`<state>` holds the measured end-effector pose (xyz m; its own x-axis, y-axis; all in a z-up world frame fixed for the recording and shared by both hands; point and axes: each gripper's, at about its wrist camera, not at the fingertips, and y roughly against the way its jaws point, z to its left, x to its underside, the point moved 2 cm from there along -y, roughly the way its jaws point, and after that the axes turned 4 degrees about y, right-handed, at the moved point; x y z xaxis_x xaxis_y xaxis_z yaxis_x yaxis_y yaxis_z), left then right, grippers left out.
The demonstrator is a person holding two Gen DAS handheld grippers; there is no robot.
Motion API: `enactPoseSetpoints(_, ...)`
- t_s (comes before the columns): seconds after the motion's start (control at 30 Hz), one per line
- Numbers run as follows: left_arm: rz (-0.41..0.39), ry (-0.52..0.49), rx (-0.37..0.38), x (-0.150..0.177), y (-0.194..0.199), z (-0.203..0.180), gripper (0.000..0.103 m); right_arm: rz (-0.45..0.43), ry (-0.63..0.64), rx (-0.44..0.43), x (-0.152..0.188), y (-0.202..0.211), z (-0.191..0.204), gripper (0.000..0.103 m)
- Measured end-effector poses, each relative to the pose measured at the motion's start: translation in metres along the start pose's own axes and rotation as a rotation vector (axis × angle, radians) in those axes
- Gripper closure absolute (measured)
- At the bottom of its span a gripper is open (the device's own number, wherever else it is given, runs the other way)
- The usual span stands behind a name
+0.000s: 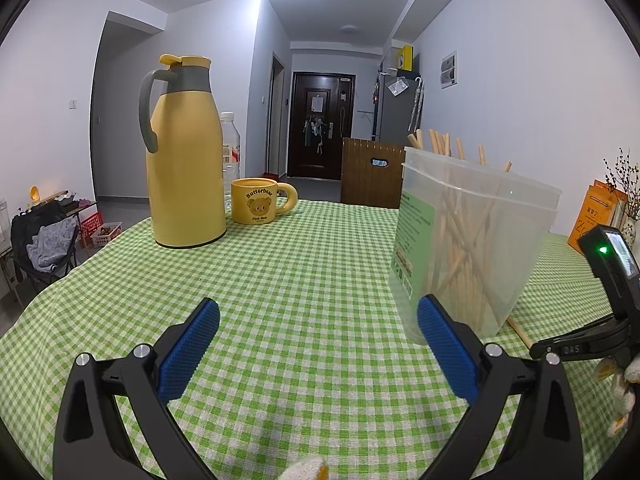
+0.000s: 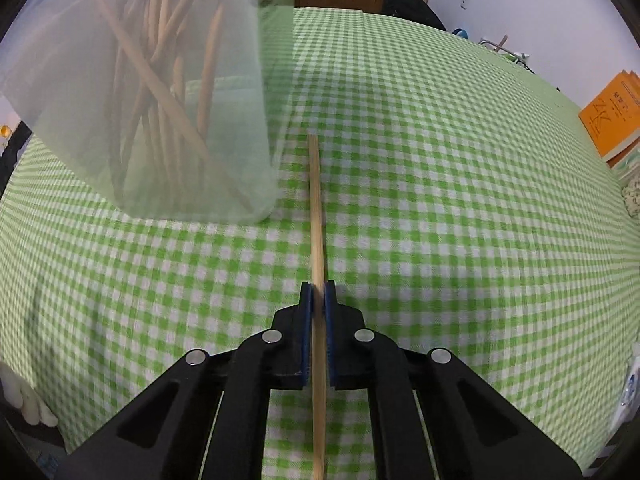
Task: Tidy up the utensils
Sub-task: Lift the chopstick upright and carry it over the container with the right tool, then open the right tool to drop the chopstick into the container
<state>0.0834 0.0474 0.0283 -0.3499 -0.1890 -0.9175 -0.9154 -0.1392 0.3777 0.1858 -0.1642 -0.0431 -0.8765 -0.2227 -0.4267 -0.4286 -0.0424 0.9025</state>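
- Right gripper (image 2: 318, 292): our blue pads are pressed from both sides onto a single wooden chopstick (image 2: 315, 208). The stick runs straight ahead between them, its far end reaching out over the green checked tablecloth (image 2: 460, 200), its near end passing back under the gripper body.
- Left gripper (image 1: 318, 320): fingers spread wide, with only cloth between them. It sits low over the table, pointing across it.
- Clear plastic container (image 1: 476, 248): stands upright on the cloth, just ahead of our left gripper's right finger. Translucent walls, a green label on the side facing the left. No lid on it.
- Contents: a bundle of wooden chopsticks (image 1: 460, 240), standing on end and leaning across one another; their tops poke above the rim.
- From the right wrist view, the same container sits up and to the left of the held stick, just beside it but not touching as far as we can tell.
- Yellow thermos jug (image 1: 186, 156): lid down, grey handle, standing far left on the table. Contents cannot be seen.
- Yellow bear mug (image 1: 258, 200): just right of the jug; we cannot see into it.
- Clear water bottle (image 1: 231, 148): behind jug and mug, mostly hidden.
- Brown wooden box (image 1: 372, 174): beyond the table's far edge.
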Motion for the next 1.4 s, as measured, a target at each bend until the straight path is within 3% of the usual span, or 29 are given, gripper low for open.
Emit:
enactPoseSetpoints(0.23, 0.004, 0.01, 0.0, 0.001, 0.0, 0.002, 0.007, -0.15, -0.031, -0.053, 0.023, 0.034, -0.013, 0.097)
enactPoseSetpoints(0.47, -0.01, 0.019, 0.008, -0.001, 0.003, 0.004, 0.007, -0.405, -0.033, -0.053, 0.052, 0.084, -0.023, 0.097)
enactPoseSetpoints(0.67, -0.02, 0.056, 0.043, -0.024, 0.018, 0.0, 0.007, -0.643, -0.04, -0.092, 0.05, 0.14, -0.031, 0.097)
enactPoseSetpoints(0.87, -0.067, 0.071, 0.077, -0.074, 0.031, -0.018, 0.007, -0.792, -0.024, -0.137, 0.022, 0.18, -0.031, 0.097)
enactPoseSetpoints(1.1, -0.092, 0.074, 0.088, -0.119, 0.029, -0.039, 0.007, -0.903, 0.001, -0.194, -0.029, 0.197, -0.023, 0.097)
enactPoseSetpoints(1.4, -0.073, 0.083, 0.058, -0.134, 0.007, -0.048, 0.007, -0.99, -0.028, -0.212, -0.097, 0.193, -0.016, 0.097)
